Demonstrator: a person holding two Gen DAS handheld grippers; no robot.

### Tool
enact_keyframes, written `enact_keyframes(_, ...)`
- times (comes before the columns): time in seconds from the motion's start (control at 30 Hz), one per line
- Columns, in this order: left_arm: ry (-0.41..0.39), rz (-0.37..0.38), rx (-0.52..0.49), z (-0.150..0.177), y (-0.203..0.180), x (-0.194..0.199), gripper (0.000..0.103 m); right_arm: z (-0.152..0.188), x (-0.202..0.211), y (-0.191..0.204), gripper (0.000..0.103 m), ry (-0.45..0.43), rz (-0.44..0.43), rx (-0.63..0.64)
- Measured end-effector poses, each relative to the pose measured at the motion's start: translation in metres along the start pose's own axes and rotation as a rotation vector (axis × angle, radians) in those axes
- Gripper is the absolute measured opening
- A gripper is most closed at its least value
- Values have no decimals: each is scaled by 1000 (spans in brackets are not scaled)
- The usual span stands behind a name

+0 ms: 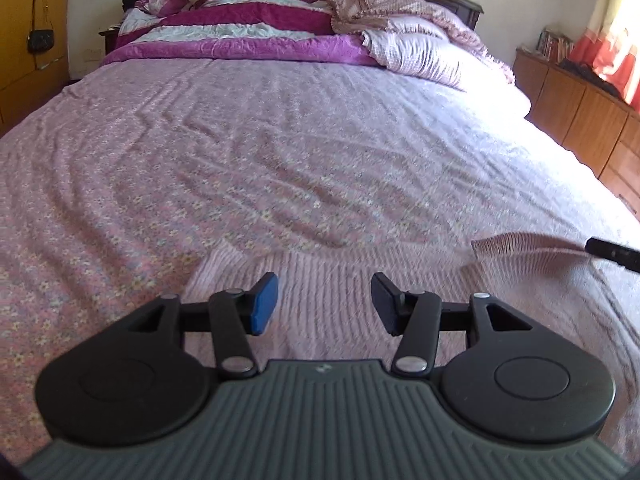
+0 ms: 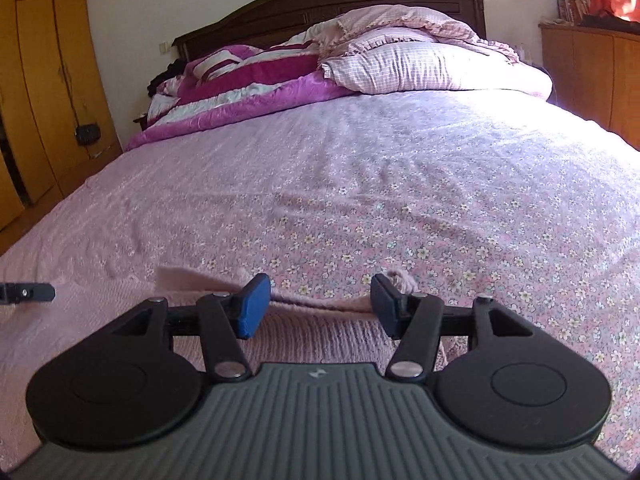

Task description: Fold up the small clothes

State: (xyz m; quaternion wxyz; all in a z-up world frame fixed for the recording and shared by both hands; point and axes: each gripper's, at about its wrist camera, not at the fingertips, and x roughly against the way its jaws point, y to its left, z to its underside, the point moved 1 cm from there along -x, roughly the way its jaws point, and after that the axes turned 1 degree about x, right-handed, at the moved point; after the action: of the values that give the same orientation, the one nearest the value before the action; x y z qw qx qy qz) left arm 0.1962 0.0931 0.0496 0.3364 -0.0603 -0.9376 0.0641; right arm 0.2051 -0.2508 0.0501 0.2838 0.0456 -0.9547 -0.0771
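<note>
A pale pink knitted garment point(image 1: 328, 292) lies flat on the floral bed sheet point(image 1: 240, 160), right under both grippers. My left gripper point(image 1: 325, 304) is open and empty, just above the knit. In the left wrist view a ribbed edge of the garment point(image 1: 520, 250) is lifted at the right, beside a black finger of the other gripper point(image 1: 612, 254). My right gripper point(image 2: 320, 306) is open, its jaws wide apart over a raised ribbed edge of the garment point(image 2: 320, 308). The knit also spreads to the left in the right wrist view point(image 2: 100, 292).
Purple and pink quilts point(image 1: 240, 36) and a checked pillow point(image 2: 420, 68) are piled at the dark headboard point(image 2: 328, 0). Wooden cabinets point(image 1: 580, 104) stand along the bed's right side and a yellow wardrobe point(image 2: 40, 80) on the left. The left gripper's finger point(image 2: 28, 292) shows at the left edge.
</note>
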Motion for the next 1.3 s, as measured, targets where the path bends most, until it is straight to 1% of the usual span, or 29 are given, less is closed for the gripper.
enact_keyframes(0.1,13,-3,-5,5,3,6,53,1,2,-3,63,-2,20,9)
enact_keyframes(0.2,16,-13,-13,11,8,15,53,3,8,-8,64,-2,24,-16)
enact_keyframes(0.27,23,-21,-21,15,11,20,53,6,13,-12,67,-3,14,-31)
enact_keyframes(0.33,26,-24,-26,20,15,25,53,10,19,-15,73,0,-7,-40)
enact_keyframes(0.4,31,-38,-29,25,18,27,53,17,21,-16,74,15,-16,-39)
enact_keyframes(0.53,61,-61,-11,33,27,24,53,34,16,-22,75,59,10,-54)
enact_keyframes(0.6,90,-49,16,35,32,17,53,45,8,-27,76,94,26,-81)
enact_keyframes(0.63,92,-47,29,35,33,16,53,51,5,-30,77,96,20,-96)
enact_keyframes(0.73,95,-52,46,33,33,18,53,58,9,-35,84,53,-26,-146)
enact_keyframes(0.87,115,-59,44,33,31,26,53,55,24,-44,88,39,-66,-251)
enact_keyframes(0.93,120,-62,42,34,29,33,54,55,35,-48,89,26,-70,-287)
enact_keyframes(1.07,132,-67,29,40,22,51,54,58,65,-59,93,-24,-47,-304)
enact_keyframes(1.13,131,-69,21,45,18,63,55,63,76,-65,95,-24,-41,-305)
enact_keyframes(1.2,130,-82,18,50,13,74,58,70,86,-71,96,-12,-42,-314)
enact_keyframes(1.3,131,-107,24,59,6,89,58,82,98,-77,96,2,-42,-333)
